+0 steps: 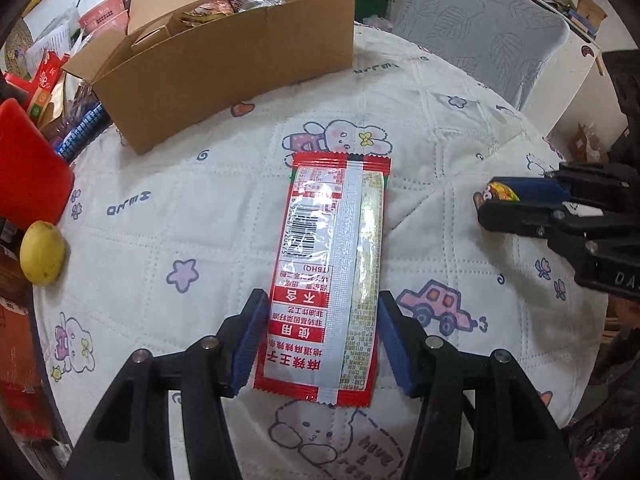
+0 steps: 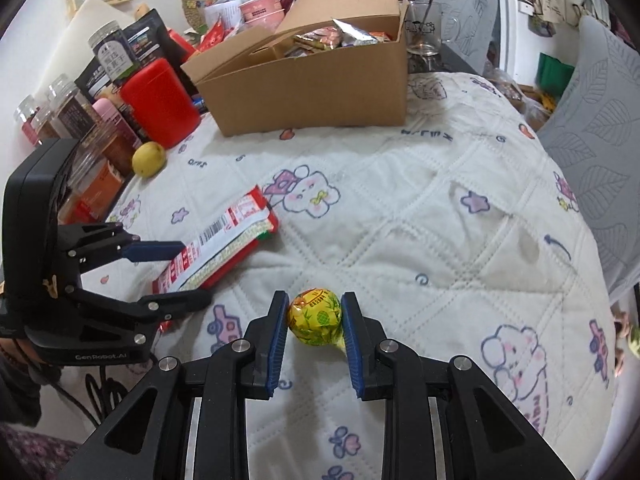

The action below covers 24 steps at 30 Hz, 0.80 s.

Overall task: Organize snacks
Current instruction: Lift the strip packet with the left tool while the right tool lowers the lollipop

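Note:
A long red and white snack packet (image 1: 330,276) lies flat on the quilted cloth, between the pads of my left gripper (image 1: 322,306), which touch its near sides; the jaws look shut on it. It also shows in the right wrist view (image 2: 218,246). My right gripper (image 2: 315,314) is shut on a yellow wrapped lollipop (image 2: 316,317), held just above the cloth. The right gripper also shows in the left wrist view (image 1: 486,200). An open cardboard box (image 1: 224,60) with several snacks inside stands at the back, and it also shows in the right wrist view (image 2: 308,76).
A yellow lemon (image 1: 42,253) and a red container (image 2: 160,102) sit at the table's left edge. Jars and bags (image 2: 72,108) crowd the left side. A glass cup (image 2: 424,36) stands behind the box. A grey chair (image 1: 480,28) is at the far right.

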Tool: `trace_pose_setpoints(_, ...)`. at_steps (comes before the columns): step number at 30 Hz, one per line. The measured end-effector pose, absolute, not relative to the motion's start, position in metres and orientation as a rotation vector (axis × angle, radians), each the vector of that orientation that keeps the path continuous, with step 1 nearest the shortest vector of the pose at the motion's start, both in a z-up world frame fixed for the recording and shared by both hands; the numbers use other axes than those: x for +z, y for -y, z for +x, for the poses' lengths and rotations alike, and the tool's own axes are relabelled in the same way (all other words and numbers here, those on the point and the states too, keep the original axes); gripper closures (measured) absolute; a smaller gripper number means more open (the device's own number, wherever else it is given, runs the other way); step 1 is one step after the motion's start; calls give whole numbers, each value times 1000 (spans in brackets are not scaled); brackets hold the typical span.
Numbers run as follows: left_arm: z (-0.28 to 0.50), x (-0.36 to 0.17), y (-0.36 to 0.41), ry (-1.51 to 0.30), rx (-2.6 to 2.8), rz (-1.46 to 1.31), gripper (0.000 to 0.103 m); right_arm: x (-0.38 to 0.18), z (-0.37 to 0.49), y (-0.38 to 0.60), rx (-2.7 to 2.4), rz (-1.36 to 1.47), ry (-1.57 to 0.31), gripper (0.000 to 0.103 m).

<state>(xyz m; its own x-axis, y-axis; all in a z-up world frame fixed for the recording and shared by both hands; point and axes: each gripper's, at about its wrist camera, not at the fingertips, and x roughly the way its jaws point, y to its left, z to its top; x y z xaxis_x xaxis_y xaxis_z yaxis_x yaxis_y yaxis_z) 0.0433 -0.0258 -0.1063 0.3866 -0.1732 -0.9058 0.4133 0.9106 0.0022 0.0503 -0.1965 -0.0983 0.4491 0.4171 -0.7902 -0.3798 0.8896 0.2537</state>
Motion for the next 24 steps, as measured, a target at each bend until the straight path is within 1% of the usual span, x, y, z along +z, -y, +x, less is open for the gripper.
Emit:
trace_pose_setpoints(2, 45, -108, 27, -1102, -382, 230, 44, -100, 47, 197, 473, 31, -982, 77)
trace_pose_setpoints(4, 49, -108, 28, -1092, -383, 217, 38, -101, 45, 196, 457, 25, -981, 76)
trace_pose_setpoints(6, 56, -111, 30, -1082, -387, 205, 29, -103, 45, 196, 446, 28, -984, 76)
trace_pose_setpoints(7, 58, -112, 30, -1076, -390, 198, 27, -105, 44, 196, 442, 26, -987, 76)
trace_pose_setpoints(8, 59, -113, 31, -1071, -390, 197, 23, -107, 44, 195, 440, 20, -990, 73)
trace_pose_setpoints(11, 61, -115, 36, -1057, -387, 202, 22, -108, 41, 194, 449, 25, -991, 66)
trace_pose_setpoints(14, 61, -115, 37, -1047, -386, 200, 22, -109, 39, 194, 442, 20, -995, 64)
trace_pose_setpoints(16, 62, -116, 38, -1043, -381, 197, 25, -110, 37, 195, 435, 15, -997, 64)
trace_pose_setpoints(18, 61, -113, 38, -1033, -380, 196, 47, -111, 33, 195, 442, 13, -995, 60)
trace_pose_setpoints(21, 59, -111, 38, -1033, -379, 191, 53, -111, 29, 196, 445, 8, -984, 58)
trace_pose_setpoints(24, 56, -111, 39, -1032, -368, 193, 55, -111, 27, 195, 438, 0, -981, 58)
